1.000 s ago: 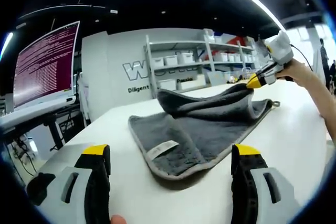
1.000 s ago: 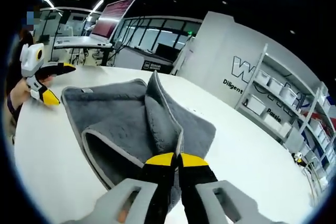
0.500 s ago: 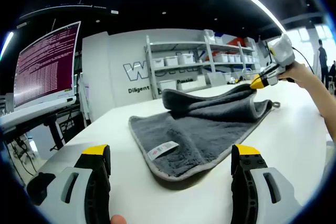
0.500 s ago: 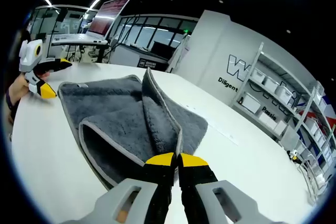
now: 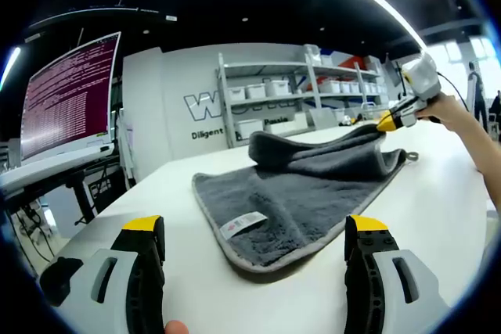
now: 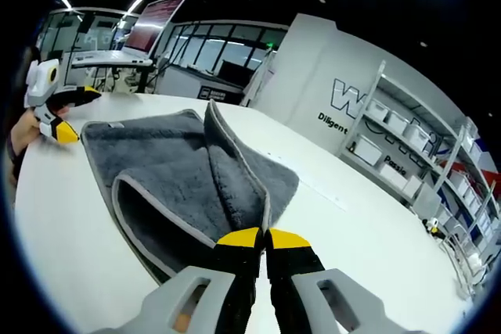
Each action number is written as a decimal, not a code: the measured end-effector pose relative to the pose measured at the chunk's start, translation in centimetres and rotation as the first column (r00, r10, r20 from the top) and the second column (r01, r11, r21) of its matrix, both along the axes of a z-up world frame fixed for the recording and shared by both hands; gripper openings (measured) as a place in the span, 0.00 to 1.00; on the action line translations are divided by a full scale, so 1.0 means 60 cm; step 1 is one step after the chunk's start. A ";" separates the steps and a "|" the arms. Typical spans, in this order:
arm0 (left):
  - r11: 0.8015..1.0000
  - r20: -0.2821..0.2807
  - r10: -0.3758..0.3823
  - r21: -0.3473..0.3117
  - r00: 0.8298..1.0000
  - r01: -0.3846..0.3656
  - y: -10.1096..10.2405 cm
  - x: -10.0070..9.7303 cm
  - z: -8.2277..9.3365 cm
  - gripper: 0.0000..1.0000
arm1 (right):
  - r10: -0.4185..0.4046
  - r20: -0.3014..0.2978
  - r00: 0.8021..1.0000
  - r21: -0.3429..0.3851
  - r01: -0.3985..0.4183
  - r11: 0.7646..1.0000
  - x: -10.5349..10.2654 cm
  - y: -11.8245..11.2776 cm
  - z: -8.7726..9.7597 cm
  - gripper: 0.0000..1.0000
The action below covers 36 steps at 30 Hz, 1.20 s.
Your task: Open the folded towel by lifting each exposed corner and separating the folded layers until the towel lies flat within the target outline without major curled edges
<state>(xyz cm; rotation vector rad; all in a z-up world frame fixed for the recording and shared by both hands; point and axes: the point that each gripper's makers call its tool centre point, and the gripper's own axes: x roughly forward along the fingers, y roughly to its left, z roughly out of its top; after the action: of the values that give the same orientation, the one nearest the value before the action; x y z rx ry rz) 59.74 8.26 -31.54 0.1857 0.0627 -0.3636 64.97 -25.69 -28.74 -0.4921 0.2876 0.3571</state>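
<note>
- The dark grey plush towel with a pale stitched border [image 5: 301, 193] lies on the white tabletop [image 5: 438, 209], part spread and part doubled over itself.
- The right claw [image 6: 262, 236] is closed on the towel's edge, its yellow-tipped jaws pressed together around the hem, holding a lifted layer up as a ridge that runs away toward the far side of the cloth.
- In the left gripper view that same claw [image 5: 385, 123] shows at the far right corner of the towel, held in a person's hand [image 5: 446, 107].
- The left claw [image 5: 254, 228] is open and empty, jaws wide apart, low over the tabletop just near of the towel's closest edge, where a small white label [image 5: 243, 223] lies.
- Progress, as I judge it: roughly midway. The near portion lies flat; a fold across the far side is not yet opened.
- Left to do: carry the gripped layer over, lay it down, smooth the edges. I can make out no target outline.
</note>
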 end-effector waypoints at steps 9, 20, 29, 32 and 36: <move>1.000 -0.001 0.001 0.001 1.000 -0.001 0.000 0.001 -0.001 0.93 | -0.024 0.005 1.000 -0.003 0.024 1.000 -0.001 -0.021 0.000 0.00; 1.000 -0.003 0.003 0.003 1.000 -0.003 0.001 0.002 -0.001 0.93 | -0.059 0.023 0.998 -0.005 0.059 0.998 -0.001 -0.050 0.005 0.00; 1.000 -0.004 0.004 0.006 1.000 -0.004 0.001 0.002 -0.002 0.93 | -0.081 0.028 0.996 -0.002 0.081 0.997 -0.003 -0.066 0.005 0.00; 1.000 -0.004 0.005 0.005 1.000 -0.005 0.001 0.002 -0.002 0.93 | -0.085 0.029 0.996 -0.002 0.085 0.996 -0.004 -0.069 0.004 0.00; 1.000 -0.004 0.005 0.006 1.000 -0.005 0.001 0.002 -0.002 0.93 | -0.089 0.036 0.995 0.001 0.090 0.996 -0.005 -0.070 0.006 0.00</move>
<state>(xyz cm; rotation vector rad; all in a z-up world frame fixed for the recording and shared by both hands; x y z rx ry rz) 59.86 8.30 -31.65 0.1902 0.0685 -0.3586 64.70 -29.91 -28.37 -0.4845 0.2745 0.2608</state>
